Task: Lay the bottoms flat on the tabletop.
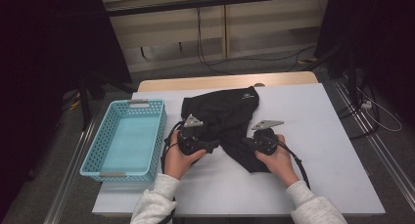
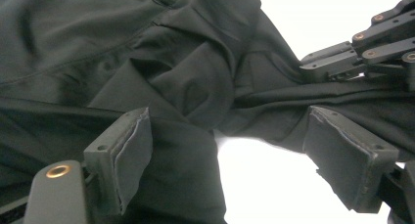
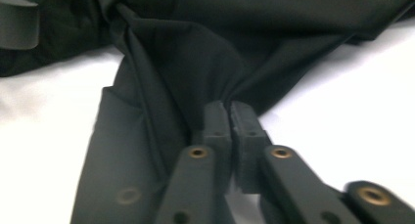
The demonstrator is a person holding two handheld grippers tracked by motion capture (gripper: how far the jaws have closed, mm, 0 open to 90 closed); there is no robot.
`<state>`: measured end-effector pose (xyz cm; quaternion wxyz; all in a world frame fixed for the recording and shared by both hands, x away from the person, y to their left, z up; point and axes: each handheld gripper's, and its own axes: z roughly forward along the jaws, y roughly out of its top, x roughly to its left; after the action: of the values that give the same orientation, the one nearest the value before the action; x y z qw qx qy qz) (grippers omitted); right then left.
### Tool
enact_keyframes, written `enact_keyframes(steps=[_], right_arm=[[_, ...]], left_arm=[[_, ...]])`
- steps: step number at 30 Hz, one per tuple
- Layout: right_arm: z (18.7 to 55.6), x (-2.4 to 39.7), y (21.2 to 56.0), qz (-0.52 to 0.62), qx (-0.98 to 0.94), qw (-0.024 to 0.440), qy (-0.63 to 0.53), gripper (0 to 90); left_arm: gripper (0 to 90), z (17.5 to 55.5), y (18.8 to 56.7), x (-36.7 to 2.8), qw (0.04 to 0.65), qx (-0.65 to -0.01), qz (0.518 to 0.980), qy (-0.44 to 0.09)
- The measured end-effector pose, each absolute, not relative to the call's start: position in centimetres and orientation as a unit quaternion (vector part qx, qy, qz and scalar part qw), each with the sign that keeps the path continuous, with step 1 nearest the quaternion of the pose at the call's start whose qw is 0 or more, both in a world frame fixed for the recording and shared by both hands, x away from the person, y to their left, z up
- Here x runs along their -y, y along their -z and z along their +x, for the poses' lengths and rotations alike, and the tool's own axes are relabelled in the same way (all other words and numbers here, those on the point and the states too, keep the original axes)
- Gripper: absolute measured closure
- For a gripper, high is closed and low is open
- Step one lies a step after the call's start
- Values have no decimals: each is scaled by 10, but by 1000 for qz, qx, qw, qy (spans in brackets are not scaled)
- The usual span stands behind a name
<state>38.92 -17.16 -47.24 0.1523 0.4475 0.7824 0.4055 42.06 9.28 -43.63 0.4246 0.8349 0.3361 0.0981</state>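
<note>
Currently a black garment (image 1: 222, 121) lies crumpled on the white-covered counter (image 1: 318, 136), roughly mid-counter, just right of a light blue basket (image 1: 93, 158) that sits at the counter's left side. The basket's inside looks bare. A small white logo shows on the garment's far part in the high view.

Left gripper (image 1: 211, 145) sits at the garment's near-left part, held by the person's left hand (image 1: 178, 160). In the left gripper view its fingers (image 2: 127, 160) are spread wide; black fabric (image 2: 186, 87) lies across the gap and behind the left pad, but the pads don't press on it. White counter shows between the fingers. The other gripper's linkage (image 2: 362, 53) pokes in at the upper right of that view, touching the cloth.

Right gripper (image 1: 247, 142) is at the garment's near-right flap, held by the right hand (image 1: 279, 160). In the right gripper view (image 3: 229, 111) its fingers (image 3: 215, 123) are pressed together, pinching a gathered fold of the black cloth (image 3: 195, 53); creases fan out from the pinch point. Fabric there drapes toward the lower left, over the white counter.

Both grey three-cornered plates show on top of the grippers in the high view. Grey-white sleeves come in from the bottom edge. Cables trail from each gripper toward the person.
</note>
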Motion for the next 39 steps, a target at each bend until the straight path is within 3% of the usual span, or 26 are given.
enact_keyframes(steps=[14,24,27,30,39], right_arm=[[379,225,454,474,-758,162,-418,891],[367,232,445,459,-765,169,-419,885],[364,225,449,442,-784,152,-410,832],[364,230,448,455,-772,173,-408,725],[364,254,460,484,-773,176,-370,664]], left_arm=[[191,423,445,-93,401,-336,845,-107],[191,425,448,-95,396,-341,846,-109],[191,425,449,-95,398,-342,844,-108],[192,424,447,-95,403,-343,842,-107],[192,425,446,-98,405,-344,840,-105]])
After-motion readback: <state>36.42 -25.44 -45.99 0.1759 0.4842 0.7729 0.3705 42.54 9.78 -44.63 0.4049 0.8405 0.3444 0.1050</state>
